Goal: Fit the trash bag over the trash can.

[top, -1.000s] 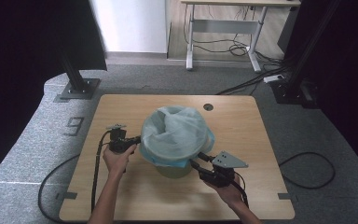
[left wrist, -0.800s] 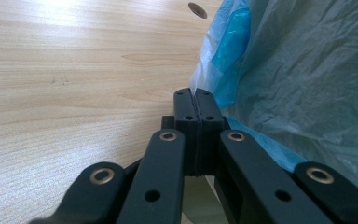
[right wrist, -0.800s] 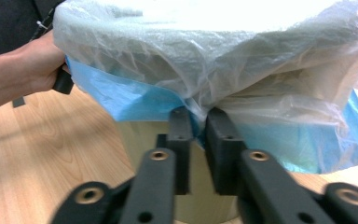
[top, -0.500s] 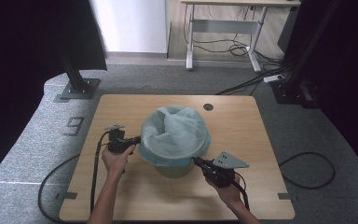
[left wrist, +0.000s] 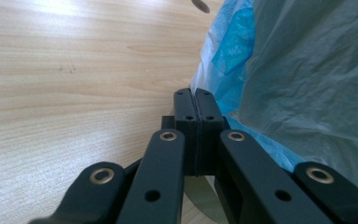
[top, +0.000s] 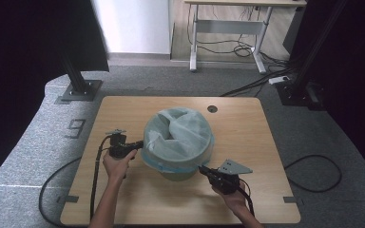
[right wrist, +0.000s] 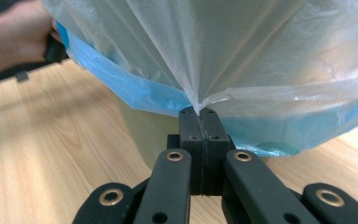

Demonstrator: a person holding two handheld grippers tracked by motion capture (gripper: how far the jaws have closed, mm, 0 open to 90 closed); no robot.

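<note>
The left gripper (top: 138, 144) is clenched at the bag's (top: 180, 135) left edge, whether pinching film I cannot tell. The bag drapes over a bin (top: 176, 172) mid-desk (top: 247, 123). The right gripper (top: 202, 168) grips the bag's lower right edge.

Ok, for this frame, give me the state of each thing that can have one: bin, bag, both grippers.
Bin: upright on the table, lined with the bag.
Plastic bag: draped over the bin's rim, mouth open, edge pulled outward on two sides.
Left gripper: fingers shut at the bag's edge; whether film is caught cannot be told.
Right gripper: fingers shut on a pinch of bag film, pulled taut.
</note>
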